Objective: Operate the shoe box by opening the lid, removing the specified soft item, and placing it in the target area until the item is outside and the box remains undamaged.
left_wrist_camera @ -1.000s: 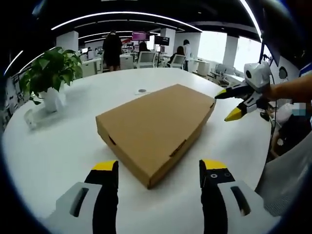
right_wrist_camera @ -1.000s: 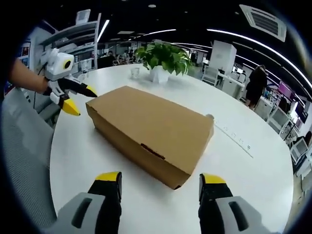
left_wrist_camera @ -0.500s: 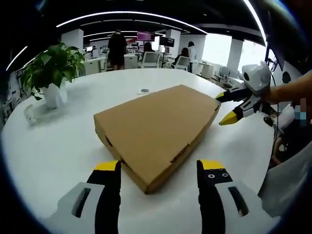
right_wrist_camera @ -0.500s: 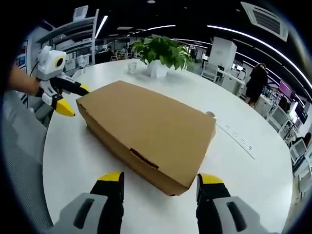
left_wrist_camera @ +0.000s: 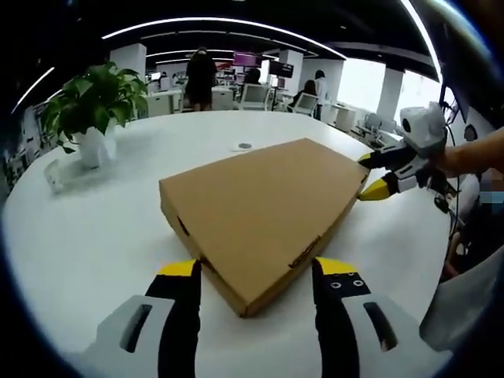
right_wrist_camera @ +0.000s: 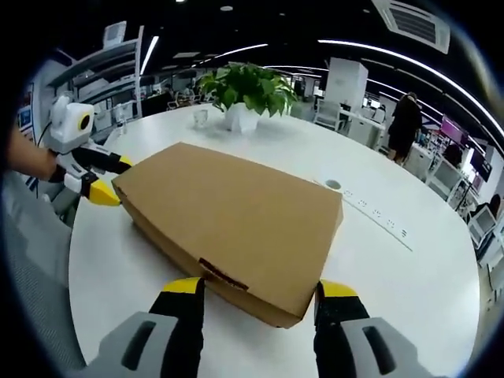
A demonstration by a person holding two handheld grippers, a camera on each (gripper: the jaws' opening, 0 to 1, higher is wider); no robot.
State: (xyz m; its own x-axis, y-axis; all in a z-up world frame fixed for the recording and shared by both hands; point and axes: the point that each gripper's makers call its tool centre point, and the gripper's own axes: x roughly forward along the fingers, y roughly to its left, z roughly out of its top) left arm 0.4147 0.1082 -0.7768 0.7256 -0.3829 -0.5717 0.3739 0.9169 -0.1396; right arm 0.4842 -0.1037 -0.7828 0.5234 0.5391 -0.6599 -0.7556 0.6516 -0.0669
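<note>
Shoe box, plain brown cardboard, lid down, lies flat on the white round desk, mid frame in both views.

Left gripper view: left gripper at bottom centre, fingers spread wide, yellow tips either side of the box's near corner; contact w/ the cardboard can't be told. Right gripper comes in at right edge, held by a hand, fingers parted, tips at the box's far right corner. Potted plant upper left on the desk.

Right gripper view: right gripper bottom centre, fingers released & apart, straddling the box near its front edge w/ the tab slot. Left gripper at left edge, fingers apart at the box's left corner. Plant top centre, behind the box. Office w/ people in the bkgd.
</note>
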